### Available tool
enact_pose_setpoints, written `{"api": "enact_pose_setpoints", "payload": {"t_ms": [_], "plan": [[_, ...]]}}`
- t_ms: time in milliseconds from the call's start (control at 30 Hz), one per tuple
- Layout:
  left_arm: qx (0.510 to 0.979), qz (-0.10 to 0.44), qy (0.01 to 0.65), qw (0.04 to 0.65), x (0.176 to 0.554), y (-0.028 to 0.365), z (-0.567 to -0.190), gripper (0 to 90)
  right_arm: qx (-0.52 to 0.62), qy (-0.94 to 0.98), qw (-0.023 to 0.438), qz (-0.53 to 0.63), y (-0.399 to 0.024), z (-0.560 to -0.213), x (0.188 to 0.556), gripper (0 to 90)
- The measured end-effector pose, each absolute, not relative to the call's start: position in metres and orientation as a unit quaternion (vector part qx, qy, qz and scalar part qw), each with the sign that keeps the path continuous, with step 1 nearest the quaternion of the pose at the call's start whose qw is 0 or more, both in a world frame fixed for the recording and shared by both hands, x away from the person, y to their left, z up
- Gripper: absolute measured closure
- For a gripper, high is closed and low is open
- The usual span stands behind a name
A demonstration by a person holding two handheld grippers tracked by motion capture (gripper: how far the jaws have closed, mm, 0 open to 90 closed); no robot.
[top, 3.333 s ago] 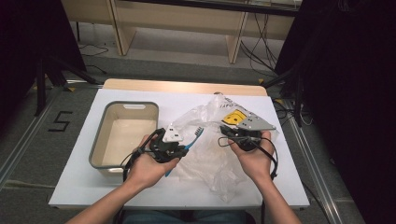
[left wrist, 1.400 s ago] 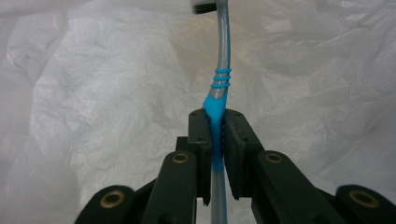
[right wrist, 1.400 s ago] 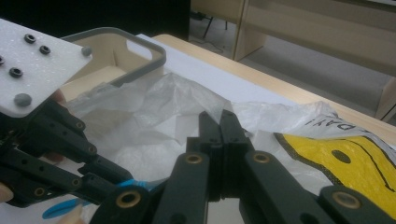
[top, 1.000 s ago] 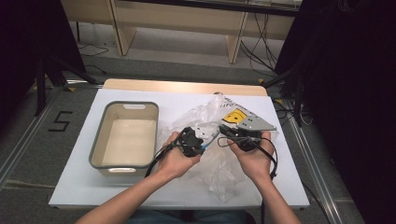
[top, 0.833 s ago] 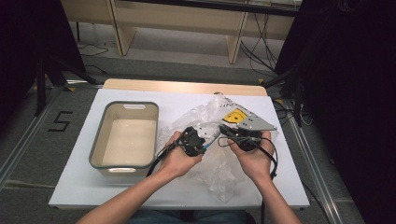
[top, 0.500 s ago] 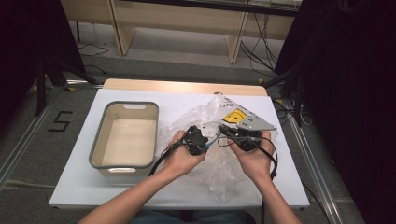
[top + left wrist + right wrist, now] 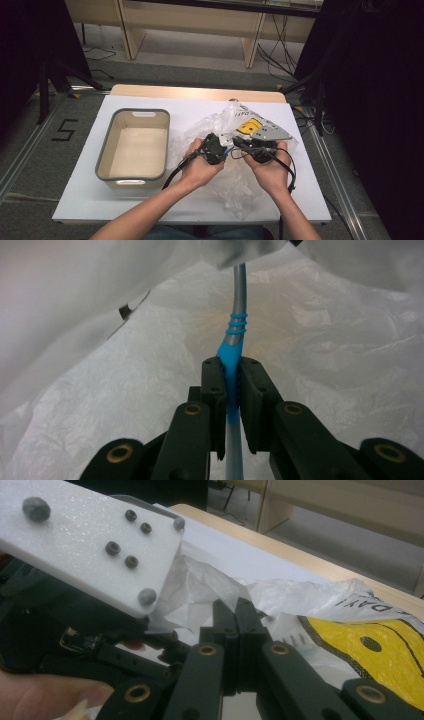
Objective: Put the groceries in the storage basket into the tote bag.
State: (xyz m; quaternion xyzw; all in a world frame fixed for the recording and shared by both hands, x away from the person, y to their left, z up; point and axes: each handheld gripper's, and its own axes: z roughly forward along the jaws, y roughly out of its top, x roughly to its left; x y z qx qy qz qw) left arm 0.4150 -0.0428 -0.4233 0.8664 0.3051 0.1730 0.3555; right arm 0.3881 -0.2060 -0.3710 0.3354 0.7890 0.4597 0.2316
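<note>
A toothbrush with a blue and grey handle [image 7: 235,330] is clamped between the jaws of my left gripper [image 7: 229,365], its far end running deep into a clear plastic bag [image 7: 325,355]. From the high view the left gripper [image 7: 223,149] sits at the bag's mouth [image 7: 220,125], with a bit of blue toothbrush [image 7: 228,149] showing. My right gripper [image 7: 240,145] is beside it, tip to tip. Its jaws [image 7: 232,605] are pressed together on the bag's thin edge [image 7: 200,587]. The bag carries a yellow smiley print [image 7: 370,650].
A grey open bin [image 7: 105,155] with nothing in it stands on the left of the white table [image 7: 80,200]. The crumpled bag spreads over the table's right half, down to its front edge. Black cables trail from both grippers.
Since the earliest frame my left gripper has carried the toothbrush rightward from beside the bin into the bag's mouth. Over the last second it only crept slightly closer; the right gripper kept still.
</note>
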Motion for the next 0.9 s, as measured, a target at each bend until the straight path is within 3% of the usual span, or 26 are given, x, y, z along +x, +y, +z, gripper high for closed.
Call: {"api": "enact_pose_setpoints", "payload": {"t_ms": [767,900], "plan": [[0.849,0.216,0.290,0.386,0.421,-0.060,-0.434,80.8,0.343,0.792,0.225,0.451,-0.208,-0.376,0.390,90.0],[0.847,0.214,0.284,0.395,0.423,-0.061,-0.438,77.4,0.344,0.792,0.225,0.451,-0.209,-0.377,0.390,90.0]]}}
